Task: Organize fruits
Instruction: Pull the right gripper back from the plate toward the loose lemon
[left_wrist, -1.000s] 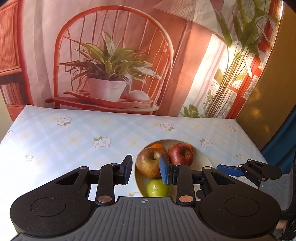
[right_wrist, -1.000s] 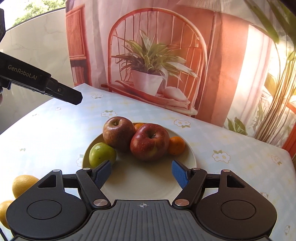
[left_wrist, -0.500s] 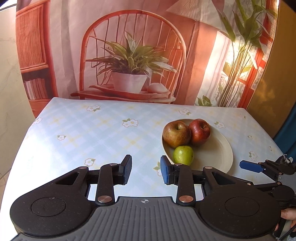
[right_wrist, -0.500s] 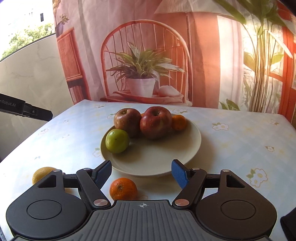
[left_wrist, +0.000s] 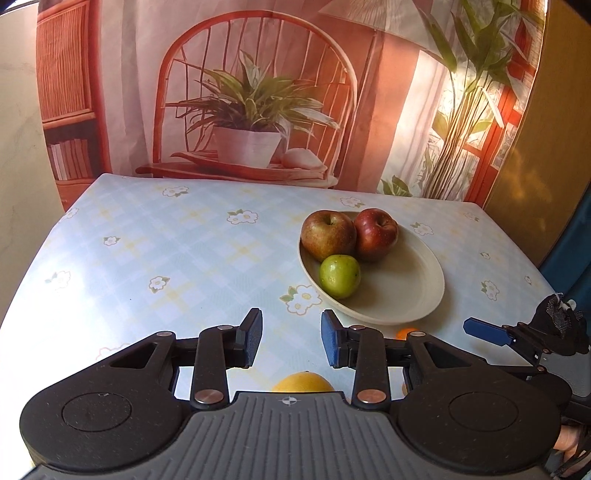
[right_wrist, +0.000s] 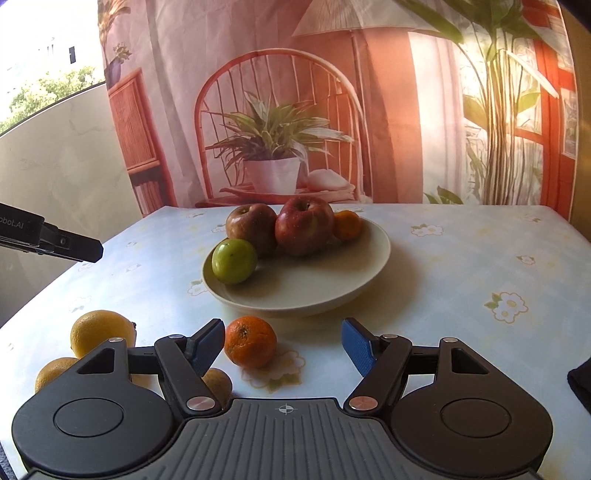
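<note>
Tablecloth: floral, pale blue | backdrop: printed chair, plant | both grippers' fingers: parted, empty

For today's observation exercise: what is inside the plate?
The plate holds two red apples, a green apple in front and a small orange behind. The apples may hide more fruit behind them; that cannot be seen.
</note>
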